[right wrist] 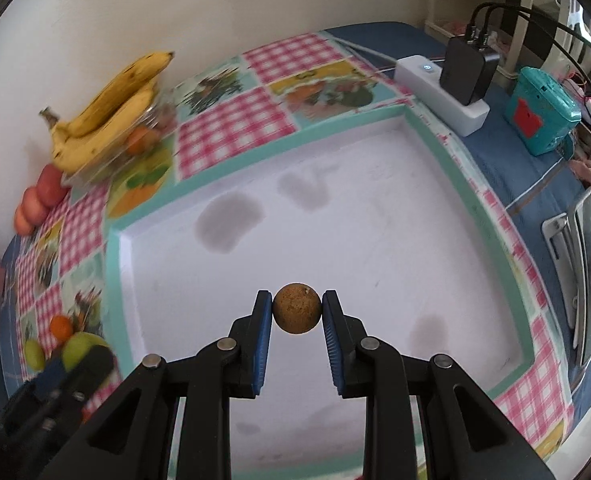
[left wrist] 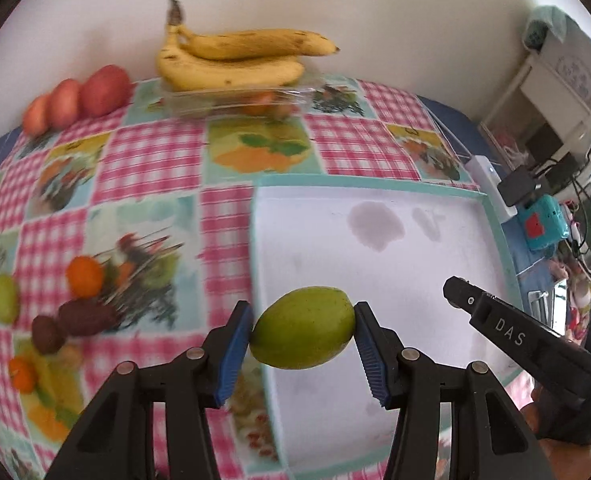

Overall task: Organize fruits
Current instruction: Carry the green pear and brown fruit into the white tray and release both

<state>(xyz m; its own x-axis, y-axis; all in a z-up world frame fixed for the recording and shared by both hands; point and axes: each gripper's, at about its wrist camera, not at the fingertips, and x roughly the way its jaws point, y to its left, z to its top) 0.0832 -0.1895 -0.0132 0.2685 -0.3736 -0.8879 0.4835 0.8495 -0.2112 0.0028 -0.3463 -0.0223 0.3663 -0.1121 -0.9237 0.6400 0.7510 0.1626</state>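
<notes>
My left gripper (left wrist: 303, 330) is shut on a green oval fruit (left wrist: 303, 332), held above the left rim of the white tray (left wrist: 375, 184) with its mint-green border. My right gripper (right wrist: 297, 314) is shut on a small round brown fruit (right wrist: 297, 314) above the bare tray floor (right wrist: 375, 220). The right gripper's black body (left wrist: 511, 336) shows in the left wrist view over the tray's right side. In the right wrist view the left gripper (right wrist: 67, 376) appears blurred at lower left with the green fruit (right wrist: 81, 346).
Bananas (left wrist: 231, 56) lie on a clear plastic box (left wrist: 231, 98) by the wall, with red apples (left wrist: 79, 96) to their left. Loose oranges (left wrist: 85, 276), a green fruit (left wrist: 4, 298) and dark brown fruits (left wrist: 83, 316) sit on the checked cloth. A power strip (right wrist: 439, 92) and teal box (right wrist: 539, 112) stand right.
</notes>
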